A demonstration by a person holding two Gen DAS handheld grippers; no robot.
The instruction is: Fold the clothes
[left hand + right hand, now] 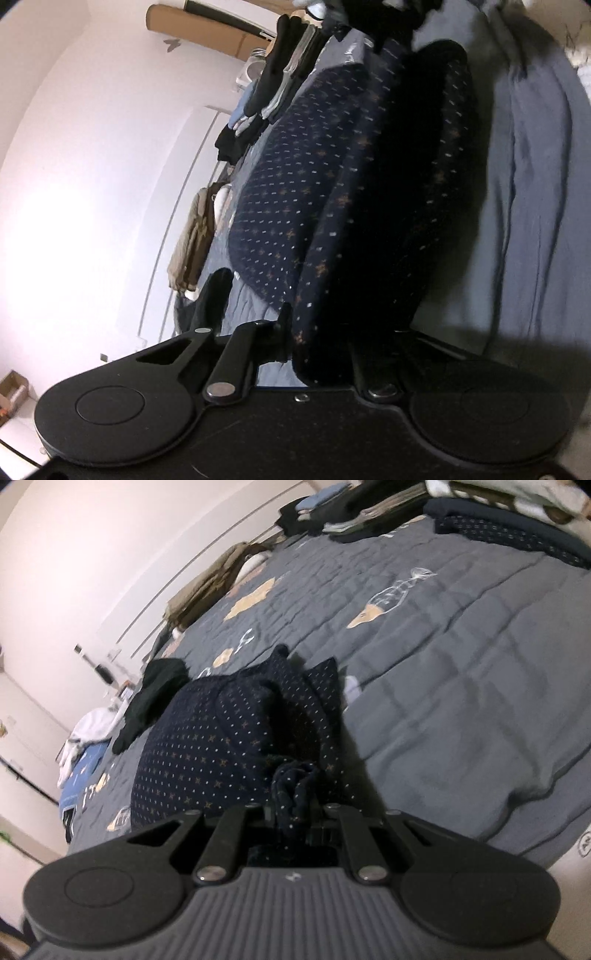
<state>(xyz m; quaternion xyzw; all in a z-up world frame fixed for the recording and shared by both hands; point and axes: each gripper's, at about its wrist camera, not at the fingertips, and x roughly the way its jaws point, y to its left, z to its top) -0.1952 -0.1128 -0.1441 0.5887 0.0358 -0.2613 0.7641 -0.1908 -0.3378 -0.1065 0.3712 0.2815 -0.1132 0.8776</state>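
Note:
A navy garment with small gold and white dots (207,746) lies bunched on the grey quilted bed (461,664). In the right wrist view my right gripper (295,805) is shut on a gathered fold of it, the cloth bulging up between the fingers. The left wrist view is tilted. There the same navy garment (295,184) hangs in long folds away from my left gripper (325,332), which is shut on its near edge. The cloth covers the right finger. Only the left finger (284,321) shows.
Stacks of folded clothes (332,520) line the bed's far edge, beside another navy dotted piece (509,535). A khaki garment (207,587), a dark garment (155,690) and a white pile (88,731) lie along the left edge by the wall.

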